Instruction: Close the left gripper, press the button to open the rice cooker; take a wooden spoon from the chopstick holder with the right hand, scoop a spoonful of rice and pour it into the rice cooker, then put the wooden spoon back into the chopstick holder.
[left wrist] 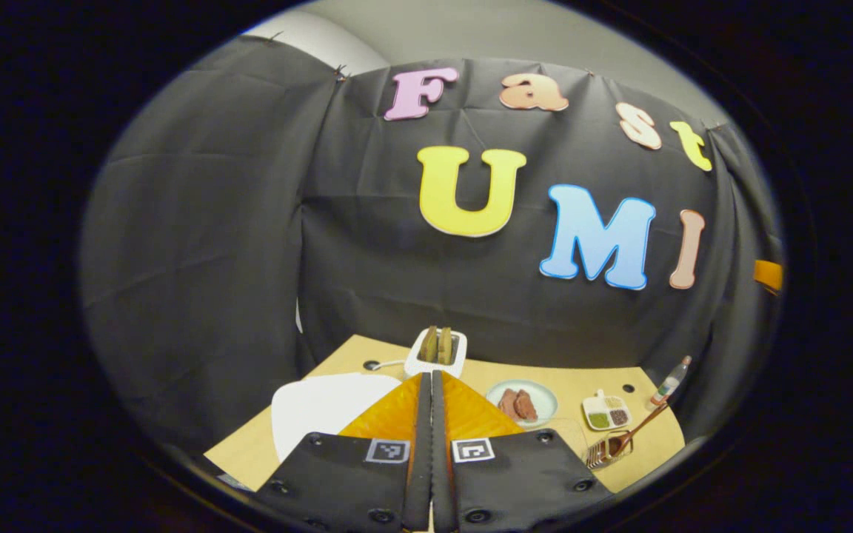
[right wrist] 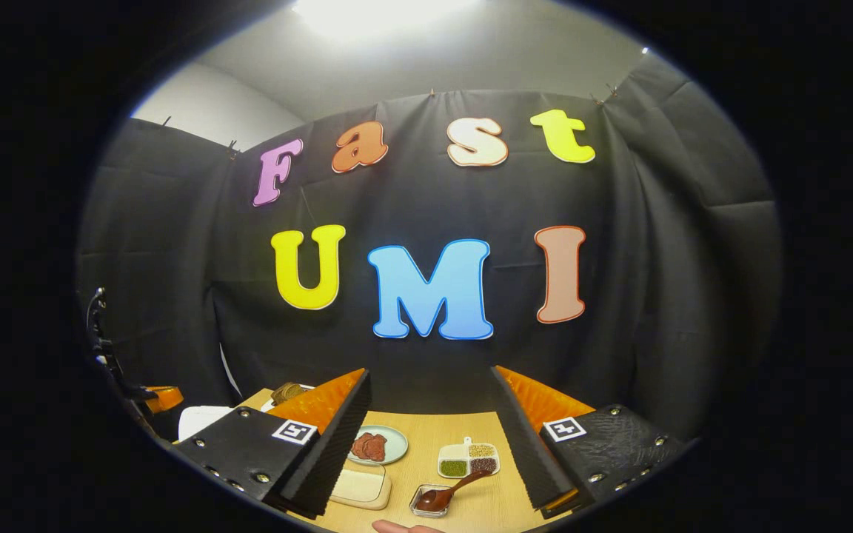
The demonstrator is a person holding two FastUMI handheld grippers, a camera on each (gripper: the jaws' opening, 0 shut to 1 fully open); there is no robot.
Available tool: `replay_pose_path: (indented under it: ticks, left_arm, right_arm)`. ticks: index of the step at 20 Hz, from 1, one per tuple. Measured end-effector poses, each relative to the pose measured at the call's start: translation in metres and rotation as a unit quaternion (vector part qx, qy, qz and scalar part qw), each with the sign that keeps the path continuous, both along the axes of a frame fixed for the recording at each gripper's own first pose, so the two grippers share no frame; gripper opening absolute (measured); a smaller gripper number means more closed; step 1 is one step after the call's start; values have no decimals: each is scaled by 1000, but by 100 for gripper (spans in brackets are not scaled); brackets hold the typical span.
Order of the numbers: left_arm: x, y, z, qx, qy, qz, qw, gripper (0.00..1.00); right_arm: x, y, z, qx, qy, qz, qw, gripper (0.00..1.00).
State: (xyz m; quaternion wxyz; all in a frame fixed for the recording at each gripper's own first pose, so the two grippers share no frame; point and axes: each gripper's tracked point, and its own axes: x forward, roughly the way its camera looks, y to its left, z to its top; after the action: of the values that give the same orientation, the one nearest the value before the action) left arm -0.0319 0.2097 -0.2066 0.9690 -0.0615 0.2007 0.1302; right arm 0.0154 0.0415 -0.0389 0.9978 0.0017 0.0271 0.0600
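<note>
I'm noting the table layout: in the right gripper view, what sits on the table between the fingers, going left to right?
Plate with brown food → divided dish of grains; the wooden spoon lies nearer, in front.

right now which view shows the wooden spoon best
The right gripper view: the wooden spoon lies near and unblocked, bowl in a small clear holder. The left gripper view shows the spoon small, at the far right edge.
</note>
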Motion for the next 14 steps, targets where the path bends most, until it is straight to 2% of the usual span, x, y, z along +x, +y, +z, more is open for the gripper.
replay_pose_path:
  ticks: [1,3,5,6,8,10,11,12,13,14]
  left_arm:
    - [-5,5,-14,-4,14,4,1000,11]
    - [-11,13,-36,-12,37,9,999,7]
    - [-20,23,-63,-20,64,12,998,11]
    - [-25,28,-77,-20,80,13,997,7]
    - [-33,36,-100,-23,105,16,994,7]
    - [-39,39,-120,-34,123,21,992,11]
    - [-41,42,-129,-36,128,24,991,7]
    - [-41,44,-137,-38,133,26,990,7]
    - [-43,46,-143,-41,138,28,989,11]
    - [-44,47,-147,-41,143,28,989,7]
  right_arm:
    - [-1,-1,-2,0,1,-1,1000,96]
    - [0,-4,-4,-1,3,-4,1000,96]
    - [0,-5,-8,-2,8,-7,1000,96]
    - [0,-7,-10,-1,12,-9,1000,96]
    - [0,-8,-14,1,19,-11,1000,96]
    - [1,-7,-17,0,22,-12,1000,96]
    - [1,-8,-17,-1,23,-13,1000,96]
    - [1,-7,-17,-3,23,-12,1000,96]
    - [1,-6,-18,-4,24,-12,1000,96]
    - [2,-6,-18,-6,25,-12,1000,96]
